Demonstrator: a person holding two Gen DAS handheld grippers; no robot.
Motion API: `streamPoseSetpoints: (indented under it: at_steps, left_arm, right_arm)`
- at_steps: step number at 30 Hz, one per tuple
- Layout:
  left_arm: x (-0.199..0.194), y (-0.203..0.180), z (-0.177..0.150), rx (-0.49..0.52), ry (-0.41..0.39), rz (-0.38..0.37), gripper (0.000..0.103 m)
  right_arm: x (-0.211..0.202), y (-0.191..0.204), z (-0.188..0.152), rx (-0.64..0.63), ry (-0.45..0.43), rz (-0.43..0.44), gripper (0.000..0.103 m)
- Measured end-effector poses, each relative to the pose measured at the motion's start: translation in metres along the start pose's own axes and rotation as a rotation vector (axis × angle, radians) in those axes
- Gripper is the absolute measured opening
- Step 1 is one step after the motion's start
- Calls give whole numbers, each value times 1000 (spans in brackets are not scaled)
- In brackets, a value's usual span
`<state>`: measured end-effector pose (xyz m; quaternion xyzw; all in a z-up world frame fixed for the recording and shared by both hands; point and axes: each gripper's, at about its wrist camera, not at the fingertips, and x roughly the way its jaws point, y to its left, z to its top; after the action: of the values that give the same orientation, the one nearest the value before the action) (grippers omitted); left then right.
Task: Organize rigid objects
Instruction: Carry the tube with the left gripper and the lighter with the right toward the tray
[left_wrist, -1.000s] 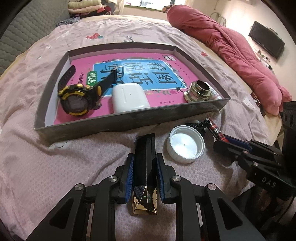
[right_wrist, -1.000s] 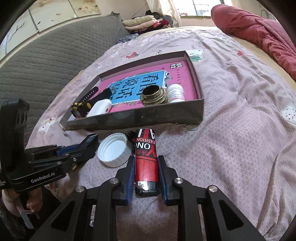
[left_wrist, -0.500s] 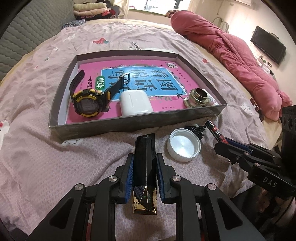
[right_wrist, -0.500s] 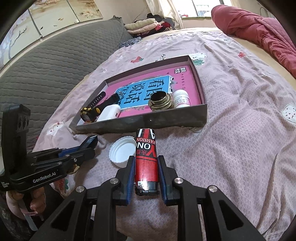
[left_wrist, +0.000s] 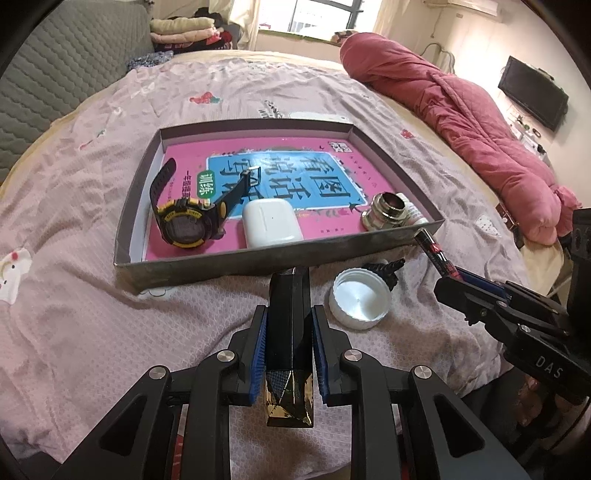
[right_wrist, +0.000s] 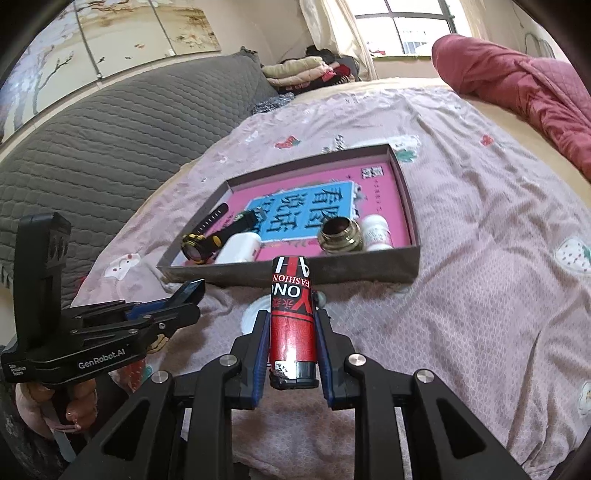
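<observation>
You have a small rigid thing in each hand, and both look light and stiff, so neither needs a hard squeeze. The left gripper (left_wrist: 288, 332) has its fingers shut tight on a black faceted case (left_wrist: 289, 314) with a gold end, probably a lipstick. Its glossy, angled faces look slippery, so keep the pads flat on its two long sides. The right gripper (right_wrist: 292, 343) has its fingers closed on a red lighter (right_wrist: 293, 317) with white lettering and a black, scuffed base. It is round and smooth, so hold it near the middle to stop it pivoting. Both things hang above the pink bed sheet (left_wrist: 92, 295), just short of the near wall of the grey tray (left_wrist: 258, 258). A white lid (left_wrist: 360, 302) and a dark clip (left_wrist: 384, 267) lie on the sheet beside it. Inside are a watch (left_wrist: 184, 221), a white earbud case (left_wrist: 271, 221) and a brass ring (left_wrist: 384, 210).
</observation>
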<state>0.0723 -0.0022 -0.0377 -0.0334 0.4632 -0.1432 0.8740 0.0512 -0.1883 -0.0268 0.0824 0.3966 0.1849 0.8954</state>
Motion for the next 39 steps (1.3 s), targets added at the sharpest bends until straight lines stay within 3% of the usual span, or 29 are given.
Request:
streamPoseSetpoints:
  at_steps: [29,39]
  left_arm:
    - [-23,-6,6,1,-52,25,23]
    - [-19,2,22,-28,-68,32,23]
  right_arm:
    - [-15,21,5,-66,-49,18,24]
    - [-12,26,16,-75,-74,17,24]
